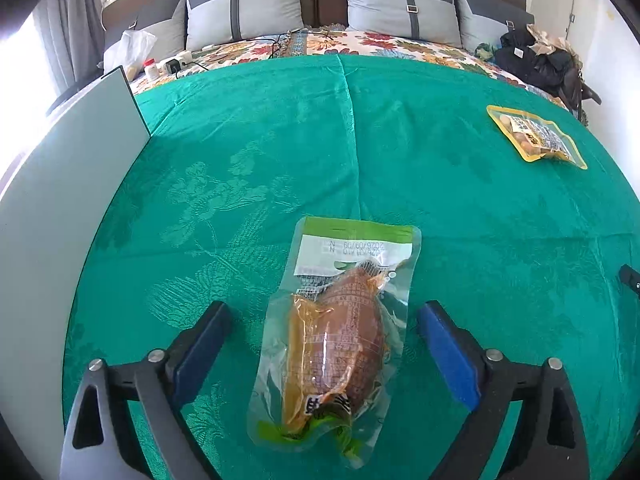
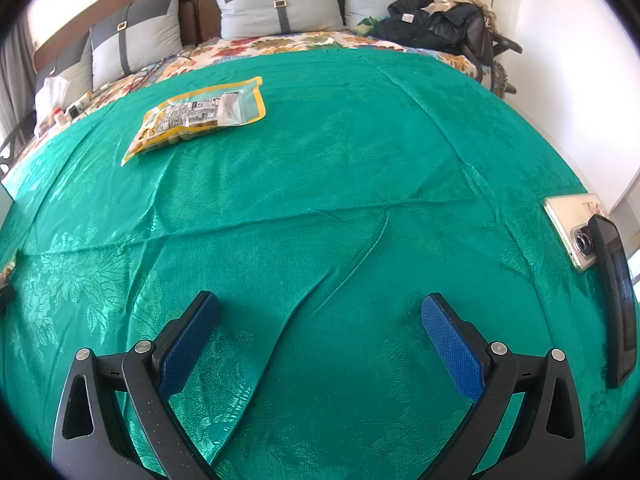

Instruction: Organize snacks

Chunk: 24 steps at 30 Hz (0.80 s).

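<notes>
A clear vacuum pack with a brown meat snack and green trim (image 1: 336, 340) lies on the green bedspread (image 1: 480, 220). My left gripper (image 1: 324, 312) is open, its blue pads on either side of the pack and apart from it. A yellow-edged snack bag (image 1: 536, 136) lies far right in the left wrist view and shows at upper left in the right wrist view (image 2: 200, 114). My right gripper (image 2: 320, 304) is open and empty over bare bedspread (image 2: 340, 160).
A white-grey board (image 1: 60, 216) stands at the left. Two phones (image 2: 572, 228) (image 2: 616, 300) lie at the right edge. Pillows (image 1: 244, 12), a white bag (image 1: 128, 48), a power strip (image 1: 176, 62) and dark clothes (image 1: 536, 60) lie at the head of the bed.
</notes>
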Tool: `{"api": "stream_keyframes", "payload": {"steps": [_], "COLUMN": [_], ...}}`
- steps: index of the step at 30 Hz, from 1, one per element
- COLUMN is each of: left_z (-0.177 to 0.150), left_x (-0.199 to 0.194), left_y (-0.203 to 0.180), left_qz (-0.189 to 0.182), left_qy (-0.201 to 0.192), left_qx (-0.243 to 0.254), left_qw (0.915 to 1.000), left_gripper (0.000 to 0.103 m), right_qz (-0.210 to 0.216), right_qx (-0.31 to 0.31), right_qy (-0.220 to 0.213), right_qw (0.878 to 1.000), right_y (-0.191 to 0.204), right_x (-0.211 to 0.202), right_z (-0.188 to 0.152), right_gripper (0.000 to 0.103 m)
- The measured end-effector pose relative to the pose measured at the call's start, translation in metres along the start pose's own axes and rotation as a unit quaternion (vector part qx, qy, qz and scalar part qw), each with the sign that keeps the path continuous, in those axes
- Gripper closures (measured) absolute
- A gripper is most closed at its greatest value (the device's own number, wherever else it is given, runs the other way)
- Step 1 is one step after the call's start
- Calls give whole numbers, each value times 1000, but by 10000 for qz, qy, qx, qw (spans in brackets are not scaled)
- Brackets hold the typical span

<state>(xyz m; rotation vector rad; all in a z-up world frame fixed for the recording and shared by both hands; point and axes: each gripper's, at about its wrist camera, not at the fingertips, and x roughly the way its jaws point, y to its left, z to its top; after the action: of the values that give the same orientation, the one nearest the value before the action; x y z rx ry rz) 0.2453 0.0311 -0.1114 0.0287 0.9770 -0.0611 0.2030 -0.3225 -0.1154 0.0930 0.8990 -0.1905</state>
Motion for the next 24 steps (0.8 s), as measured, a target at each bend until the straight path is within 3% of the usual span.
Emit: {"api": "stream_keyframes", "payload": {"steps": [1,24], "left_z": [-1,-1], "left_x": [1,4], "left_y": [3,3], "left_qz": [5,12], "left_qy": [-73,-143], "left_qx": [-60,-94], "left_qw": [10000,9999], "left_gripper": [0,0], "right_qz": [2,0], "right_qx": [2,0], "right_qy": [0,-1], "right_qw": [10000,10000], "right_y": [0,0], "right_x": [0,0], "right_z": [0,0], "right_gripper": [0,0]}}
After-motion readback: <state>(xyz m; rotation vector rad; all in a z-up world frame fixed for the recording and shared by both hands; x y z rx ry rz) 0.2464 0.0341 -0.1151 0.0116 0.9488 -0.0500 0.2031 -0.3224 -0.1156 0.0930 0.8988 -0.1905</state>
